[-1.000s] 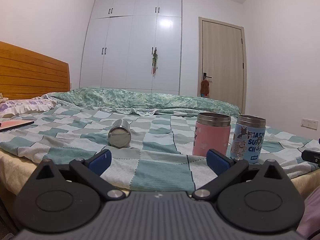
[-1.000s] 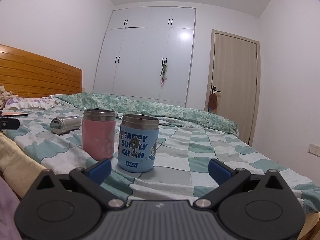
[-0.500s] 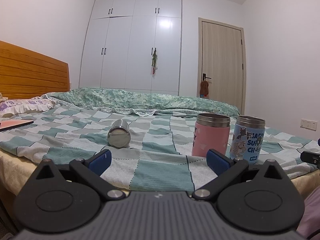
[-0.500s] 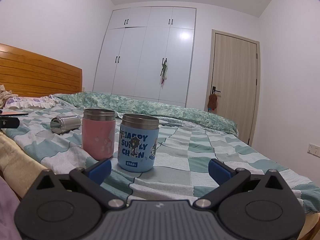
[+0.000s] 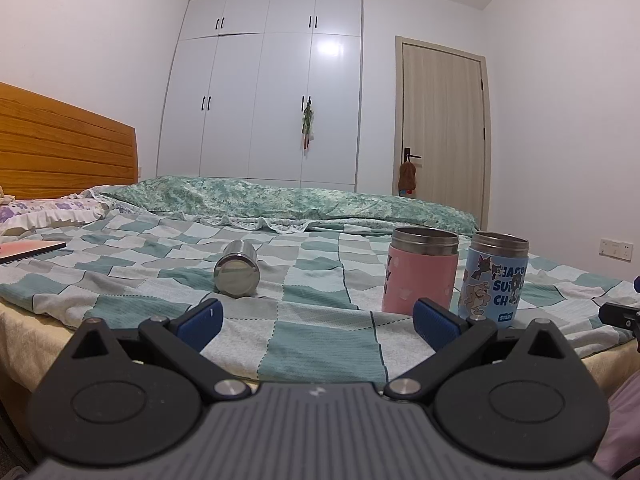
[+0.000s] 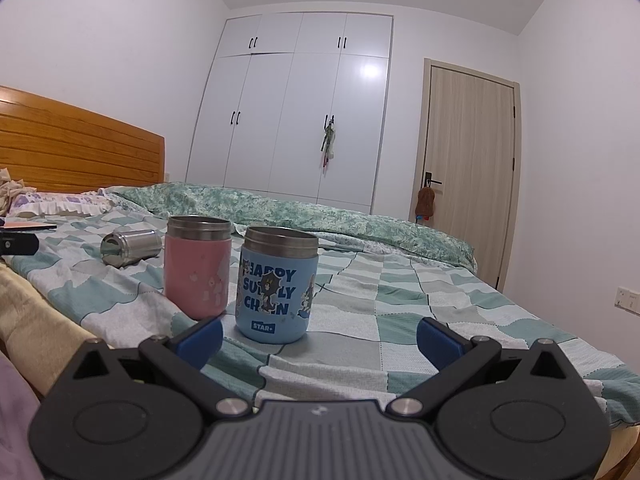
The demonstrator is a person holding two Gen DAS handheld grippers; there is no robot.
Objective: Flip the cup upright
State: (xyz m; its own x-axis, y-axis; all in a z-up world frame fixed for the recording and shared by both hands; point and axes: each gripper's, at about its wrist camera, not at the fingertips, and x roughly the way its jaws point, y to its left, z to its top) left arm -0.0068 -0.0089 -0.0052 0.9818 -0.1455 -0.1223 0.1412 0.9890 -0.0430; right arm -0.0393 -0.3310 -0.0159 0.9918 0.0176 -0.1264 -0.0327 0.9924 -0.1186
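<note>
Starting the reach: through my left gripper [image 5: 316, 318], jaws spread and empty, the steel cup [image 5: 237, 268] lies on its side ahead-left, smooth round base facing me on the soft checked blanket [image 5: 320, 340]. Through my right gripper [image 6: 318, 336], likewise apart, it lies far left beyond the pink cup [image 6: 198, 266] and blue cup [image 6: 278, 284]; I must close across its slick barrel

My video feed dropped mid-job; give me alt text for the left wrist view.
A bare steel cup lies on its side on the checked bedspread, its flat end facing the camera, ahead of the open, empty left gripper. To its right a pink cup and a blue cartoon-print cup stand upright, side by side near the bed's front edge.
</note>
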